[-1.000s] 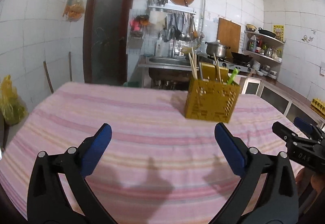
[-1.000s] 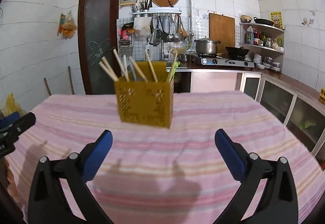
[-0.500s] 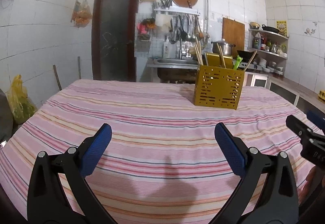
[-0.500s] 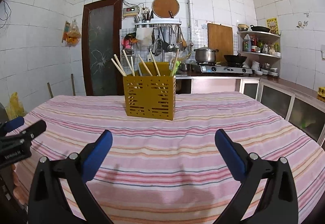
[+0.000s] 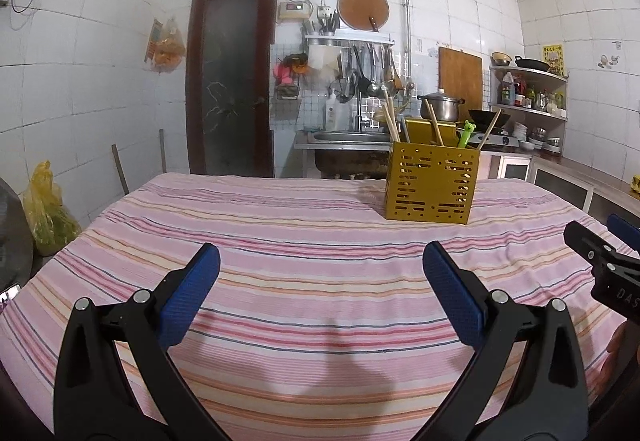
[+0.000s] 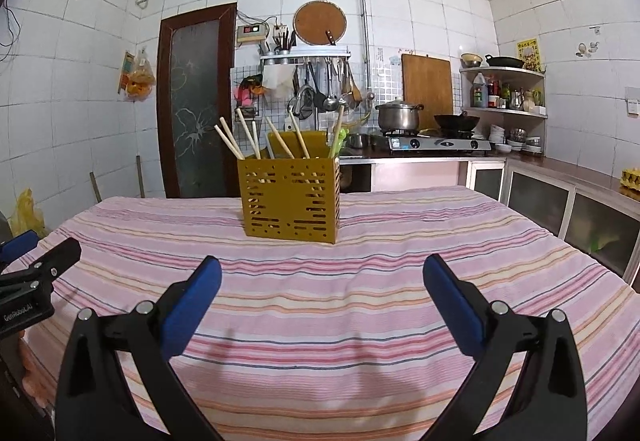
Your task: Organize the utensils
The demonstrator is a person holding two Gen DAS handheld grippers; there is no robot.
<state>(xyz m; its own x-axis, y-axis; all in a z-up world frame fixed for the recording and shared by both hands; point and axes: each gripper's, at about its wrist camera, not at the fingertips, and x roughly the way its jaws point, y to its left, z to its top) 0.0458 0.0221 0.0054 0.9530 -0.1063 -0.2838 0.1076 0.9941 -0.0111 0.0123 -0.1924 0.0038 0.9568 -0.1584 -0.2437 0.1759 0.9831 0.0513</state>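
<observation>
Left tongs [image 5: 320,289] spread wide, empty, above the striped cloth [image 5: 304,241] on the desk. Right tongs [image 6: 322,291] likewise gaping, gripping nothing. Yellow perforated utensil holder [image 6: 291,198] upright mid-desk, well apart from both, filled with wooden chopsticks [image 6: 231,140] and a green frog-topped utensil [image 5: 466,134].

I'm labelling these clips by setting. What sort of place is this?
A home kitchen, most likely: a gas stove with a steel pot, ladles on a wall rack, and a yellow utensil holder of chopsticks on a striped tablecloth.
</observation>
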